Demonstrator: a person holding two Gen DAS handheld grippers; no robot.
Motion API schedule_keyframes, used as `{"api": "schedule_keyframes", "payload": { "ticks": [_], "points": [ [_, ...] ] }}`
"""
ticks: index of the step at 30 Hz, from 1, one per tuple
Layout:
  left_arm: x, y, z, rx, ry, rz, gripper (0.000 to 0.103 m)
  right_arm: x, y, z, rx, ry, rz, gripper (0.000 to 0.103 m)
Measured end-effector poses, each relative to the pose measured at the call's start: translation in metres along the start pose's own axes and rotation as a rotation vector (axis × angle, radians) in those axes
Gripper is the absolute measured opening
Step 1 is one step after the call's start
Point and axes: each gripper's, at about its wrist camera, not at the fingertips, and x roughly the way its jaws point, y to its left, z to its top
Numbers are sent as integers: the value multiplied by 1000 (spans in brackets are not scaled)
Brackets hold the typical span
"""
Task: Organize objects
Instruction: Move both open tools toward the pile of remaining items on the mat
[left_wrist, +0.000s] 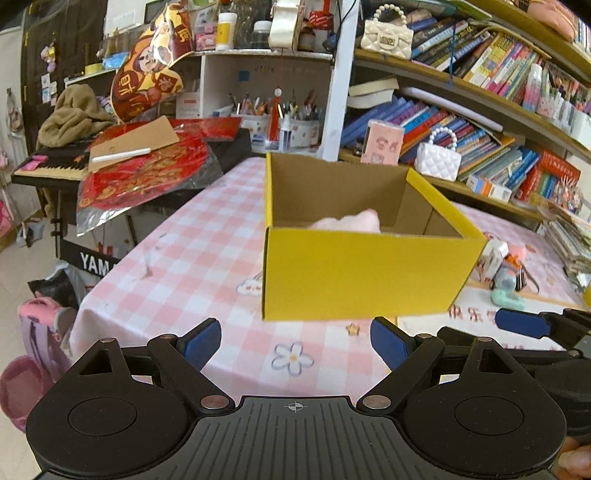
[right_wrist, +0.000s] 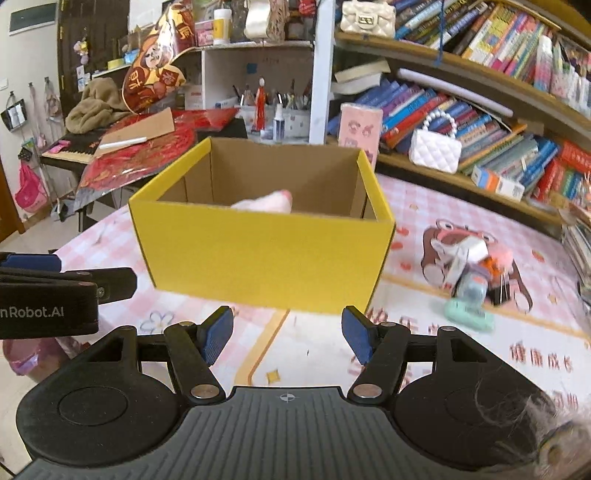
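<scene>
An open yellow cardboard box (left_wrist: 354, 273) (right_wrist: 262, 254) stands on the pink checked tablecloth (left_wrist: 192, 254), with a soft pink thing (left_wrist: 351, 220) (right_wrist: 266, 201) lying inside it. My left gripper (left_wrist: 297, 345) is open with nothing between its blue pads, just short of the box's near wall. My right gripper (right_wrist: 288, 334) is also open and bare, in front of the same wall. A small heap of loose objects (right_wrist: 476, 269) (left_wrist: 506, 269), among them a mint green piece and a white packet, lies on the table right of the box.
Bookshelves (right_wrist: 480, 122) with books and a white quilted handbag (right_wrist: 436, 149) run behind the table. A keyboard piled with red foil decorations (left_wrist: 144, 177) stands at the left. The left gripper's body (right_wrist: 48, 295) juts into the right wrist view at the left edge.
</scene>
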Motion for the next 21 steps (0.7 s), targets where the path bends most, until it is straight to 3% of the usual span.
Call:
{"api": "schedule_keyframes", "payload": {
  "ticks": [9,21],
  "points": [
    [-9,2,-17,18,49,-1,90,-14,-2,-20,77,37,-42,66],
    [-9,-13,-24,37,75,-65,90,-32,-18,-37,135,60,-124,67]
  ]
}}
